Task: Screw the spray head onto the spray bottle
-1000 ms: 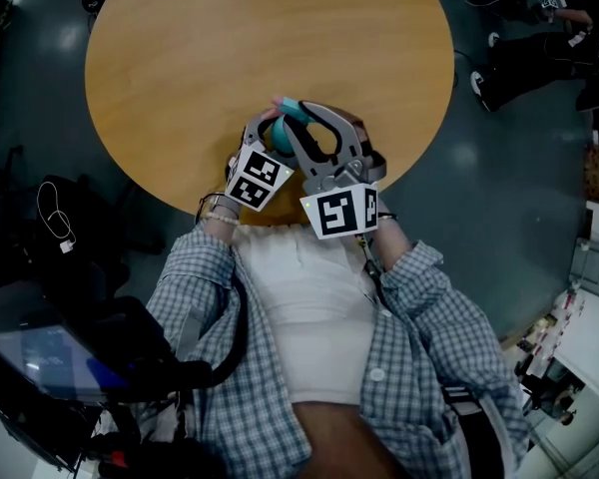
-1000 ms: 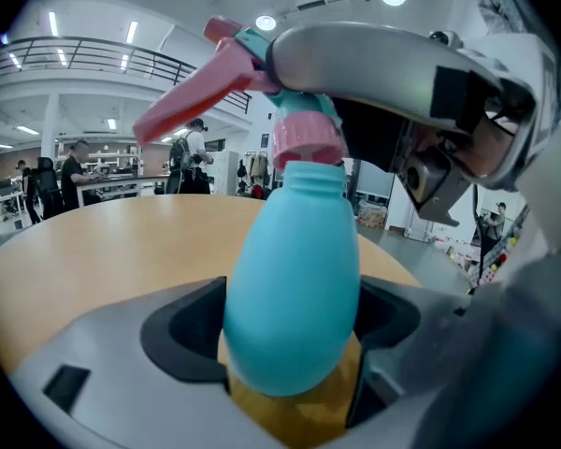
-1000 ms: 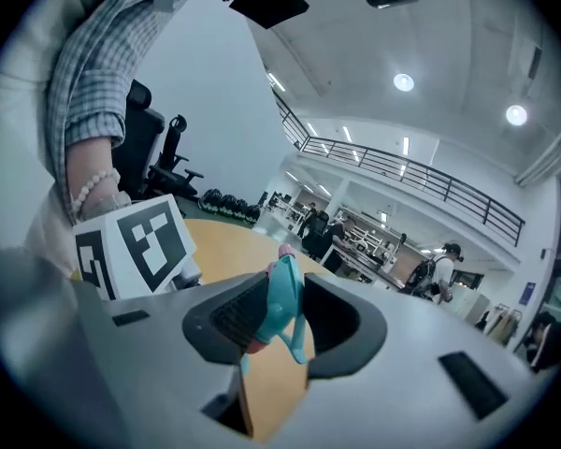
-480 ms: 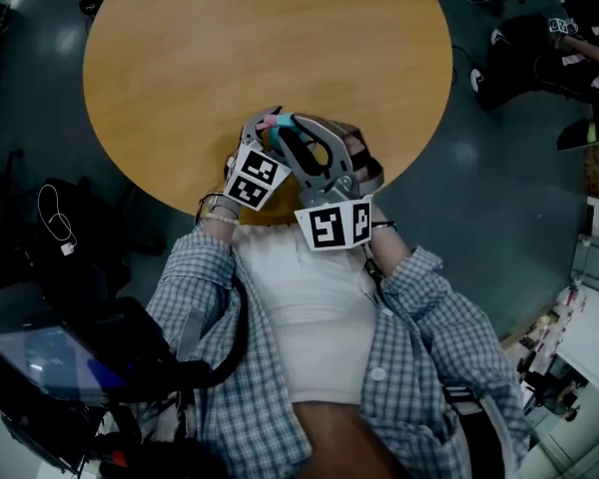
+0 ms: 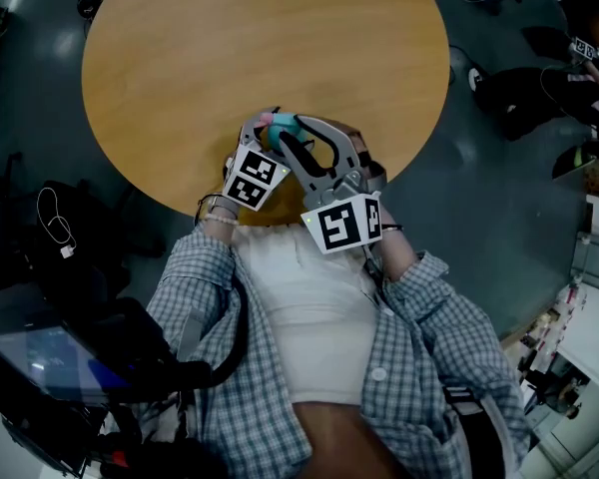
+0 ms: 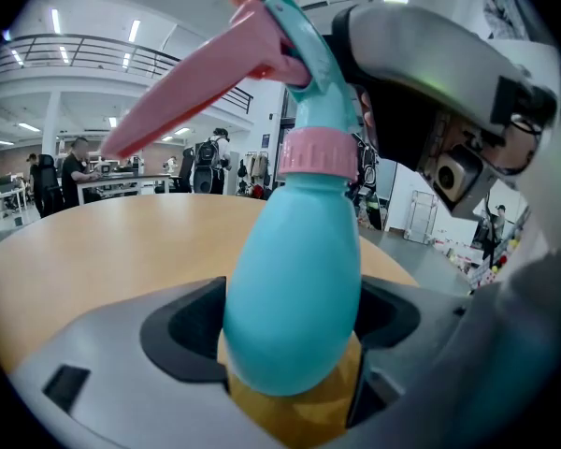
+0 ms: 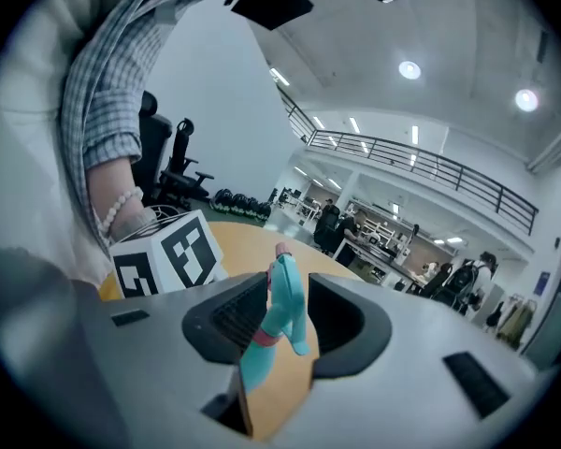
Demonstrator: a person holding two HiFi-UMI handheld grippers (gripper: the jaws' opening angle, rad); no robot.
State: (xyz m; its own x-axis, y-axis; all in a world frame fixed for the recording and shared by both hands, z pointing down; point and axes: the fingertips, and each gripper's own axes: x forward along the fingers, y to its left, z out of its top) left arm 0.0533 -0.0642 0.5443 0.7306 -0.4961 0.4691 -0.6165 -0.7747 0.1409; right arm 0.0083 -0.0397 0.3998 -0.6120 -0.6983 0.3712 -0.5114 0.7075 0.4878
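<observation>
Above the wooden table [image 5: 180, 68], your left gripper [image 6: 294, 321] is clamping the spray bottle [image 6: 294, 251], neck pointing straight outward; your right gripper [image 7: 288, 318] is squeezing the spray head [image 7: 285, 297].

Lab hall: workbenches [image 7: 385, 243], mezzanine [image 7: 430, 168].

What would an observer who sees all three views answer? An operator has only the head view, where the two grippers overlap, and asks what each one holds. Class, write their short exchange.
Operator: What is between the left jaws?
Observer: The left gripper is shut on the round body of the teal bottle.
Operator: And the right jaws?
Observer: The right gripper is shut on the teal spray head, just above its pink collar.
</observation>
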